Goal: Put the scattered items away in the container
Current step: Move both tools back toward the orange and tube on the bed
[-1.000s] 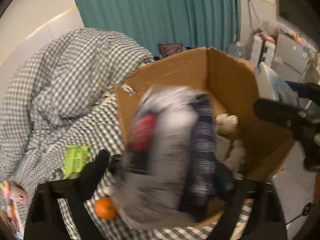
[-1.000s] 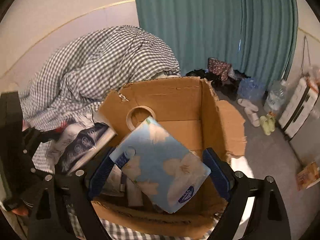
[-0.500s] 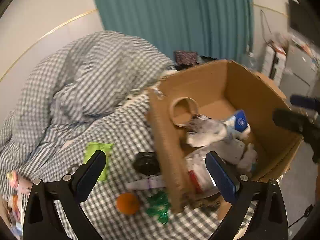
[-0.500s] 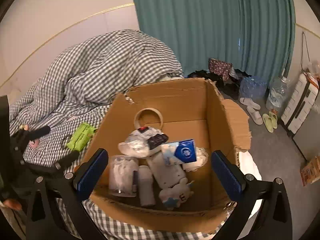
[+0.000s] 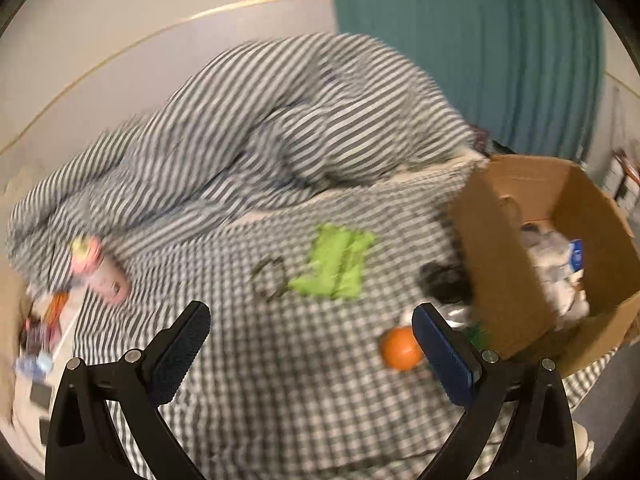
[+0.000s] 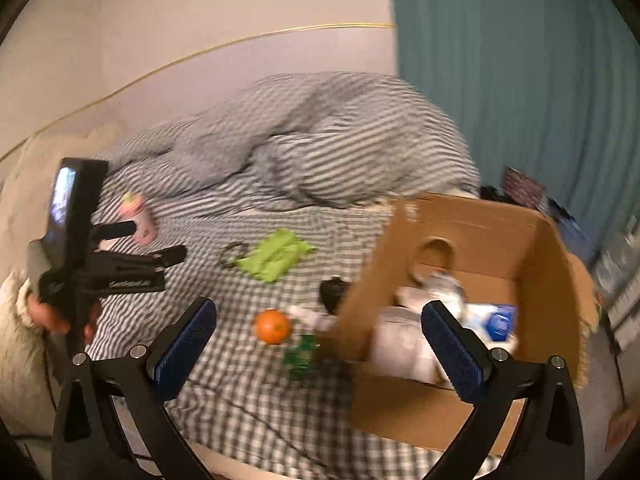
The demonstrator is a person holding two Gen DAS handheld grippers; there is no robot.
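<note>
An open cardboard box (image 5: pixel 496 272) (image 6: pixel 472 236) stands on the checked bed at the right, with several items inside. Loose on the bed are an orange (image 5: pixel 400 348) (image 6: pixel 272 326), a bright green packet (image 5: pixel 336 266) (image 6: pixel 276 254), a black lump (image 5: pixel 442 280) (image 6: pixel 334 292), a small green packet (image 6: pixel 300 354), a ring-shaped object (image 5: pixel 270 280) and a pink tube (image 5: pixel 100 272) (image 6: pixel 140 216). My left gripper (image 5: pixel 310 354) is open and empty above the bed; it also shows in the right wrist view (image 6: pixel 148 250). My right gripper (image 6: pixel 320 344) is open and empty, straddling the box's left wall.
A bunched checked duvet (image 5: pixel 280 128) lies at the back of the bed. A teal curtain (image 6: pixel 520 80) hangs behind the box. More small items (image 5: pixel 40 332) lie at the bed's far left edge. The view is motion-blurred.
Both grippers let go of their items into the box and opened. Both have swung left, away from the box, toward the loose items on the bed.
</note>
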